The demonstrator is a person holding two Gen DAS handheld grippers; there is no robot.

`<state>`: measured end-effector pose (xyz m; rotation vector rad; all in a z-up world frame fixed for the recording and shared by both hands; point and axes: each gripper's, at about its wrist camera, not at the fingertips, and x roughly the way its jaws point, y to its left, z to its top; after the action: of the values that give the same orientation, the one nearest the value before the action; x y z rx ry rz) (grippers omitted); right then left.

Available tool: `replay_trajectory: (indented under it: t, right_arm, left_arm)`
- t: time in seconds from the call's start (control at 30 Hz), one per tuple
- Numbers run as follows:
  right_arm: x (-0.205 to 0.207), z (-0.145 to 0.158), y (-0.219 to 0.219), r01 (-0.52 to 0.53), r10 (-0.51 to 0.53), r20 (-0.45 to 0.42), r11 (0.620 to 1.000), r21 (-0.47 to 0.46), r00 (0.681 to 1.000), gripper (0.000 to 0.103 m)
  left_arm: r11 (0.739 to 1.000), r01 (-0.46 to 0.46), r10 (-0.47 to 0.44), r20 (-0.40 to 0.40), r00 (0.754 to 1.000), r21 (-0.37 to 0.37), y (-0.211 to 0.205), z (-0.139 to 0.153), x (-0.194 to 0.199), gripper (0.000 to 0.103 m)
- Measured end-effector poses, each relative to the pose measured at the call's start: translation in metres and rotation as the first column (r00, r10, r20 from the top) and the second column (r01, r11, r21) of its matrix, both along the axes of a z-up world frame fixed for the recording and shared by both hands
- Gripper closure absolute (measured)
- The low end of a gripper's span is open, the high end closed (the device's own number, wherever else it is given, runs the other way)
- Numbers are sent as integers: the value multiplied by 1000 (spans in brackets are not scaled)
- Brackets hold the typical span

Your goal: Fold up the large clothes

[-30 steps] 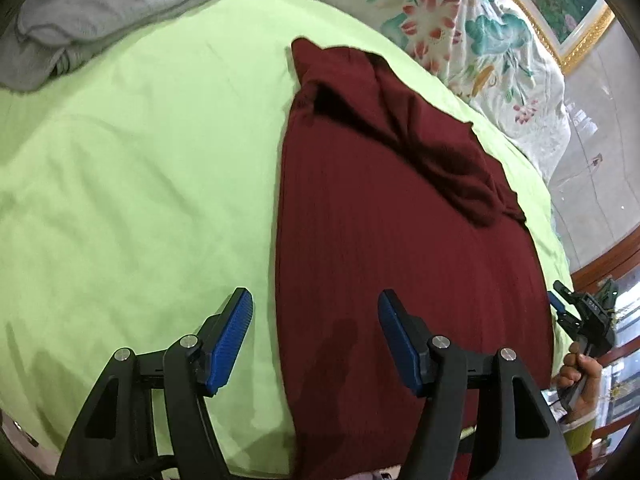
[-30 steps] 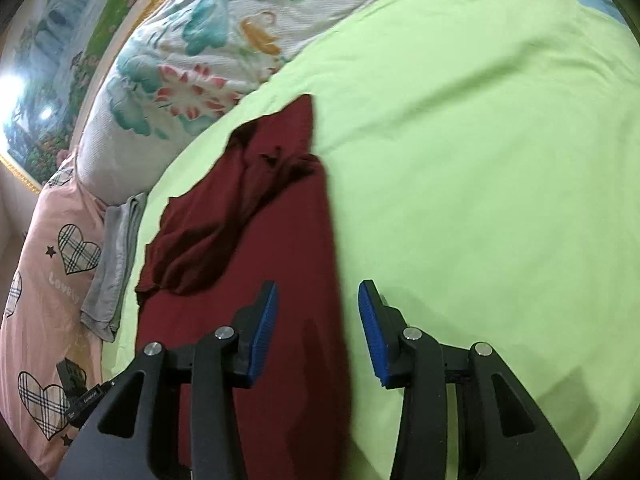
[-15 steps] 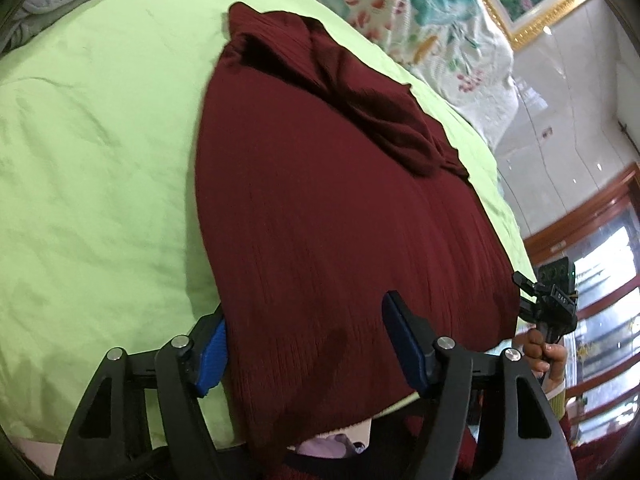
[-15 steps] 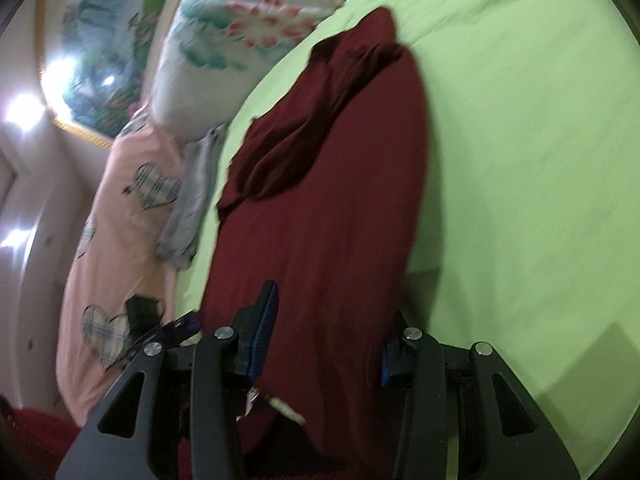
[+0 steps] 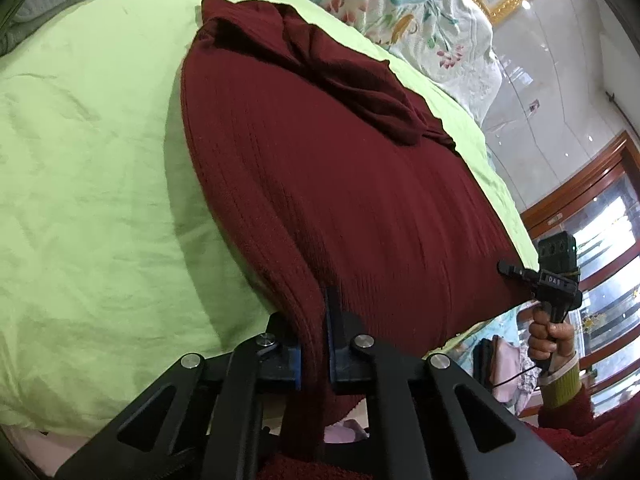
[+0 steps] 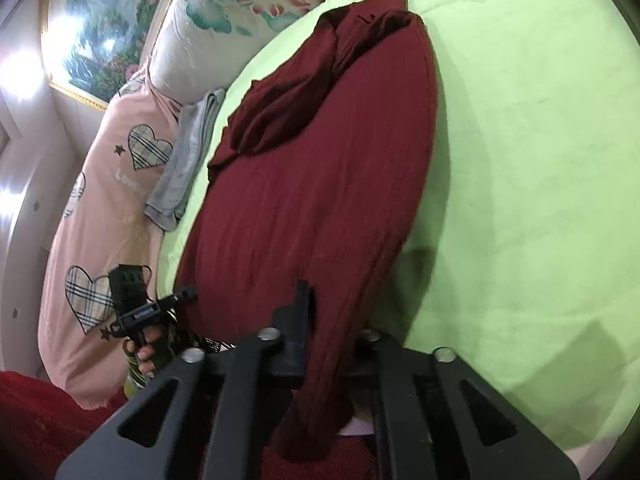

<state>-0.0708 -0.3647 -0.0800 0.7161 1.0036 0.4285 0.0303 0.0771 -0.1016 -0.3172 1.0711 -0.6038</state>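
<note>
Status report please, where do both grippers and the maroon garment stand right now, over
Left hand-held gripper closing on the maroon garment hem corner. Right hand-held gripper shut on the other corner. Garment flat on green sheet, sleeves bunched at far end. Nothing in the way.

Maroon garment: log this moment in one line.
left gripper: closing on maroon garment hem | right gripper: shut on hem | garment: on green sheet
</note>
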Motion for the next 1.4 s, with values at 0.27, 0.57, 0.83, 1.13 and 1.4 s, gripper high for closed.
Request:
replay_trajectory:
  t: [0.27,0.57,0.83,1.13,1.4]
  right_arm:
    - [4,12,-8,16,-27,74,991,135,997,98]
    - [45,48,-12,14,-49,181,982,188,982,98]
    - [132,81,-24,37,-74,237,987,158,969,98]
    - [253,55,-51,167,-189,132,972,163,973,98]
    - [296,-5,-66,266,-265,-24,958,110,964,94]
  left_arm:
    - [995,-30,37,74,997,-92,6,31,5,98]
    - [987,-49,76,174,982,-153,7,75,41,97]
    - [984,-90,123,226,966,-153,-1,111,128,97]
    - [970,-199,221,159,962,-141,-18,96,268,98]
    - [958,-282,282,-1,959,-59,-20,16,339,96]
